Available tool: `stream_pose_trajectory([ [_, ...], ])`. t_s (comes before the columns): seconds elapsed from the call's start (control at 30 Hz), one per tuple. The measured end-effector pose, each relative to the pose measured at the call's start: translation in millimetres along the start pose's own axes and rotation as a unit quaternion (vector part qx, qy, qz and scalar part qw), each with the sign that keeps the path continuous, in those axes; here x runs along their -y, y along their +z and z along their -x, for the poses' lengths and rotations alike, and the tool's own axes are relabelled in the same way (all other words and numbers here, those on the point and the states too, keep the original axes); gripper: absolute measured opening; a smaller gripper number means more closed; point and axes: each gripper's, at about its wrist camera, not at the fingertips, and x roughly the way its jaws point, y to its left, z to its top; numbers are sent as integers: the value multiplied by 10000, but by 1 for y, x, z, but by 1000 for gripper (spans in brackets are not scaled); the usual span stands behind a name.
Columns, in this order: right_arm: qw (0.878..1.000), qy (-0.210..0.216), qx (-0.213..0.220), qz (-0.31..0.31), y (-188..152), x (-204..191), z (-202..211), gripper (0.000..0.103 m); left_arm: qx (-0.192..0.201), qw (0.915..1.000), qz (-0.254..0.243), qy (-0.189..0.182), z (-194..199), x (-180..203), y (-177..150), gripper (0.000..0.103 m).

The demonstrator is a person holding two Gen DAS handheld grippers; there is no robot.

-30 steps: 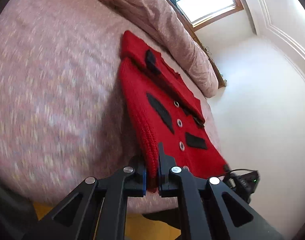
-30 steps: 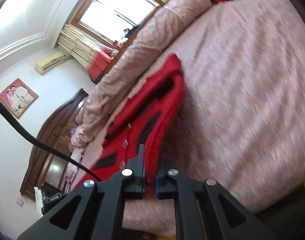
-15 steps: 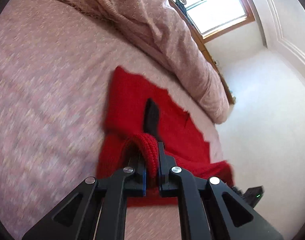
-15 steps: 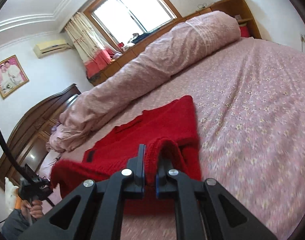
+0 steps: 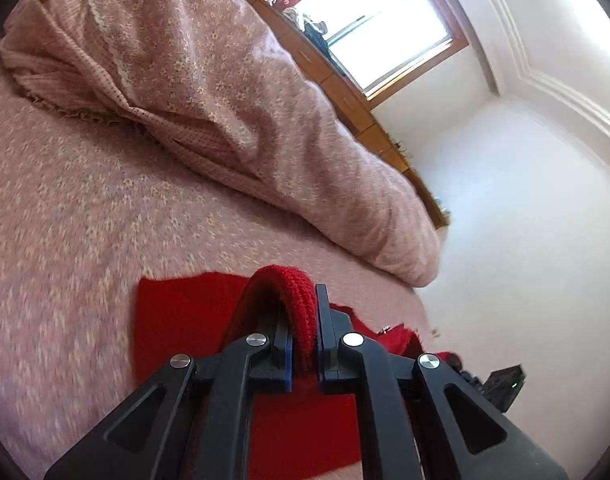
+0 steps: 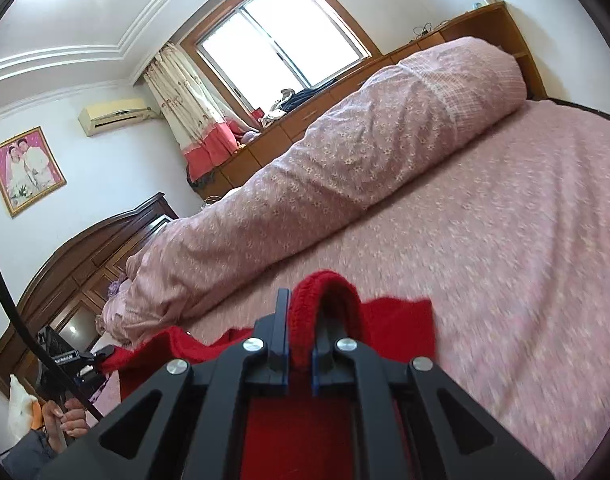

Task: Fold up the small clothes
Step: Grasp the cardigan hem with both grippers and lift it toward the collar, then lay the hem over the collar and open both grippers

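Note:
A small red knitted cardigan [image 5: 177, 320] lies on the pink flowered bed [image 5: 65, 208]. My left gripper [image 5: 303, 320] is shut on its ribbed hem, which arches up over the fingers. The cardigan also shows in the right wrist view [image 6: 401, 328], where my right gripper [image 6: 303, 320] is shut on another part of the ribbed hem. The lifted edge is carried over the rest of the garment, whose far part lies flat. The buttons and black patches are hidden.
A rolled pink quilt [image 5: 233, 112] lies across the far side of the bed, also in the right wrist view [image 6: 345, 168]. A window [image 6: 281, 40] and wooden cabinets stand behind it. The other gripper and a hand [image 6: 65, 412] show at lower left.
Both grippers have carried the hem up and forward over the cardigan, folding it. The button front, visible a second ago, is now covered.

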Motion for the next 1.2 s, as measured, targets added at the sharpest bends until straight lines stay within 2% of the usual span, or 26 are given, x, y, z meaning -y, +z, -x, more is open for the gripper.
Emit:
stream_pose_trajectory([
  [0.2, 9987, -360, -297, 194, -1, 9, -49, 8, -77, 9998, -180, 74, -25, -7, 5, 2],
  [0.27, 9972, -645, -365, 91, -7, 15, -54, 10, -262, 9989, -279, 289, -30, -6, 6, 3],
  [0.3, 9966, -712, -420, -21, -10, 19, -53, 16, -351, 9985, -260, 335, -32, -8, 8, 3],
  [0.33, 9964, -708, -439, -129, -12, 23, -52, 26, -420, 9986, -150, 267, -31, -11, 10, 4],
  [0.37, 9963, -678, -436, -289, -14, 29, -48, 34, -393, 9992, 81, 53, -25, -15, 13, 4],
  [0.4, 9957, -672, -383, -500, -17, 35, -41, 51, -354, 9992, 177, -59, -20, -16, 15, 5],
  [0.43, 9955, -650, -351, -597, -19, 38, -35, 60, -285, 9992, 229, -154, -12, -16, 18, 12],
  [0.53, 9943, -562, -234, -875, -19, 46, -15, 60, 77, 10000, 44, -18, 13, -12, 22, 30],
  [0.6, 9942, -525, -173, -924, -17, 46, -4, 60, 224, 9996, -78, 119, 26, -11, 23, 35],
  [0.73, 9954, -621, -99, -729, -15, 39, 18, 60, 291, 9991, -98, 305, 41, -17, 14, 38],
  [0.77, 9958, -655, -120, -621, -15, 36, 22, 60, 237, 9991, -61, 351, 41, -18, 10, 38],
  [0.87, 9963, -760, -335, -237, -21, 22, 29, 61, -251, 9981, -96, 546, 33, -18, -12, 38],
  [1.03, 9911, -952, -825, 439, -41, -3, 31, 61, -625, 9930, -282, 963, 27, -11, -52, 39],
  [1.13, 9882, -955, -1016, 638, -48, -6, 27, 61, -786, 9842, -561, 1481, 19, -8, -68, 39],
  [1.2, 9842, -1169, -1087, 762, -49, -2, 20, 61, -825, 9766, -914, 1761, 11, 0, -71, 39],
])
